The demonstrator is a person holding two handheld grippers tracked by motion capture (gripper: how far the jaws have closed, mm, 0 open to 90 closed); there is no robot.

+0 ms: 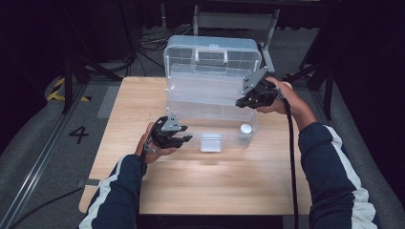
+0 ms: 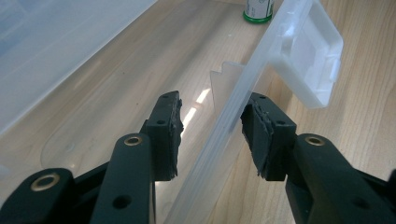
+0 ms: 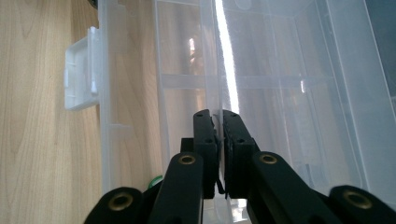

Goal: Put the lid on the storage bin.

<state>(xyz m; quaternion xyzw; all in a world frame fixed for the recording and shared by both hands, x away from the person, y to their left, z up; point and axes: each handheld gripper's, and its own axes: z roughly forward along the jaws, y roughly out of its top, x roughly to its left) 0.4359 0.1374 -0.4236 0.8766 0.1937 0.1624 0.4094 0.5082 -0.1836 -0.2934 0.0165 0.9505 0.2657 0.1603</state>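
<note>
A clear plastic storage box (image 1: pixel 191 107) stands on the wooden table (image 1: pixel 200 181) with its lid (image 1: pixel 212 52) raised at the back. My left gripper (image 1: pixel 187 138) (image 2: pixel 210 105) is open astride the box's front wall (image 2: pixel 233 116); the wall runs close along the right-hand pad (image 2: pixel 254 135), while the other pad stands apart. The white latch (image 2: pixel 310 60) (image 1: pixel 210 142) hangs just beyond. My right gripper (image 1: pixel 240 102) (image 3: pixel 218 114) is shut on a thin clear edge (image 3: pixel 227 70) inside the box, seemingly the rim of an inner tray.
A small bottle with a white cap (image 1: pixel 246 129) and a green base (image 2: pixel 258 9) stands inside the box at its front right corner. Bare table lies in front of the box. Dark stands and cables crowd the floor behind.
</note>
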